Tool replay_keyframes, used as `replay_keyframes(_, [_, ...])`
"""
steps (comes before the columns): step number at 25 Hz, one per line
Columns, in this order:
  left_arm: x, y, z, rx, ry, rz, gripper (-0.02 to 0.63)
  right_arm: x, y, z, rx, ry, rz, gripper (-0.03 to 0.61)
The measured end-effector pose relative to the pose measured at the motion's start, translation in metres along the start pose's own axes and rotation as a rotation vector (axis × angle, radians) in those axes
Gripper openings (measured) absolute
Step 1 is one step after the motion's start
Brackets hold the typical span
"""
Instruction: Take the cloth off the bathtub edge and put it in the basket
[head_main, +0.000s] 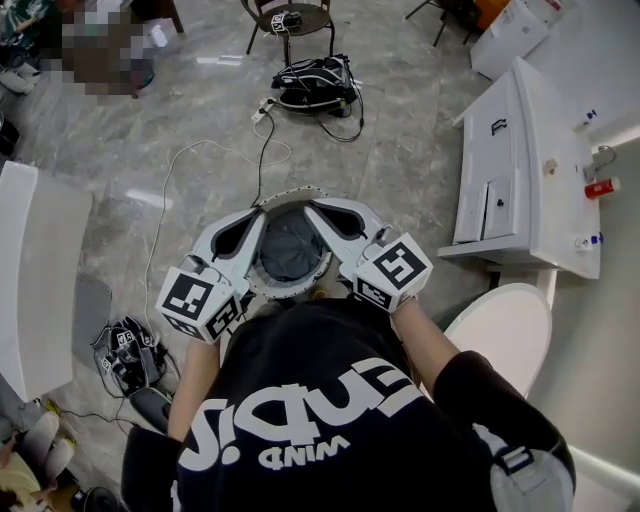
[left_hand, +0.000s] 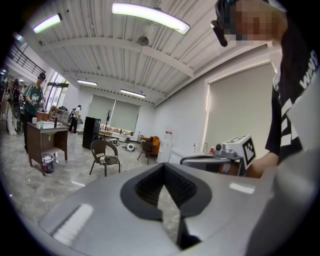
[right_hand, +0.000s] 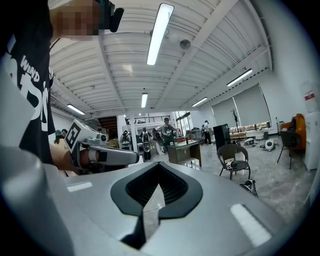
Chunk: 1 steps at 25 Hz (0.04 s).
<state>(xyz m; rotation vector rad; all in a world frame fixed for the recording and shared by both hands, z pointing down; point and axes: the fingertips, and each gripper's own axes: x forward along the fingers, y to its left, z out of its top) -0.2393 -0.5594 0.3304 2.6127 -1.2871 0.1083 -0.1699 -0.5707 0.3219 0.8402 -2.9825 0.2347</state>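
A round basket (head_main: 283, 196) with a pale rim stands on the floor just ahead of the person, and a dark grey cloth (head_main: 290, 250) lies inside it. Both grippers hang level over the basket with their tips close together. My left gripper (head_main: 262, 216) is shut with nothing between its jaws (left_hand: 163, 171). My right gripper (head_main: 309, 211) is shut and empty too (right_hand: 159, 169). Each gripper shows in the other's view: the right gripper's marker cube (left_hand: 239, 148) and the left gripper's body (right_hand: 102, 155).
A white bathtub edge (head_main: 38, 270) runs along the left. A white cabinet (head_main: 520, 170) and a toilet (head_main: 500, 325) stand at the right. Cables (head_main: 200, 170) and a black bag (head_main: 315, 82) lie on the marble floor; a chair (left_hand: 104, 156) and people stand farther off.
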Motion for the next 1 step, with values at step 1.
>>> replay_keyframes(1, [0.0002,0.0007,-0.0003,0.004,0.001,0.003,-0.003,0.0008,-0.0003,0.0006,-0.004,-0.002,0.006,0.009])
